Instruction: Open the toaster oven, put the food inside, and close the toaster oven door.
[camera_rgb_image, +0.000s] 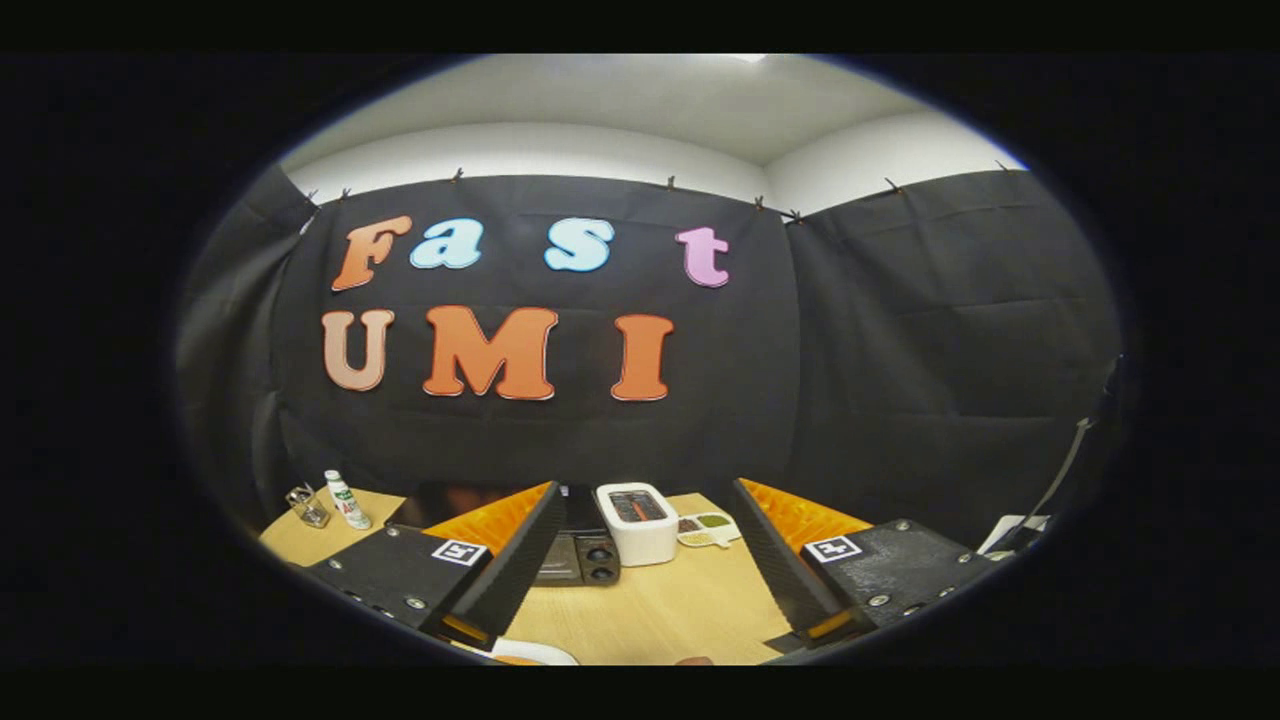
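Beyond my fingertips, toward 12 o'clock and a little to the 11 o'clock side, sits the toaster oven (578, 548), a dark box on the wooden table (660, 610). My left finger (505, 570) hides its left part, so only the right end, with two round knobs one above the other, can be seen. I judge its long axis to run across my line of sight, from 9 to 3 o'clock, with the front facing me; whether the door is open or closed I cannot tell, since the finger covers it.

My gripper (640, 625) is spread wide with nothing between its fingers; the right finger (785, 565) stands well apart from the left. I hold it above the table, pointing level at the far wall.

Just beside the oven at its 3 o'clock stands a white slot toaster (638, 522), and at the 3 o'clock of that lies a small white divided dish (708, 530) with dark and green contents in separate compartments; these are too small to identify. Near my left fingertip, at 6 o'clock, the rim of a white plate (535, 652) shows, and its contents are hidden. Which of these holds the food I cannot tell. Far off at 10 o'clock stand a small white bottle (346, 500) and a clear glass (308, 506).

The coming move, as I judge it, turns on swinging slightly left and forward to the oven front.
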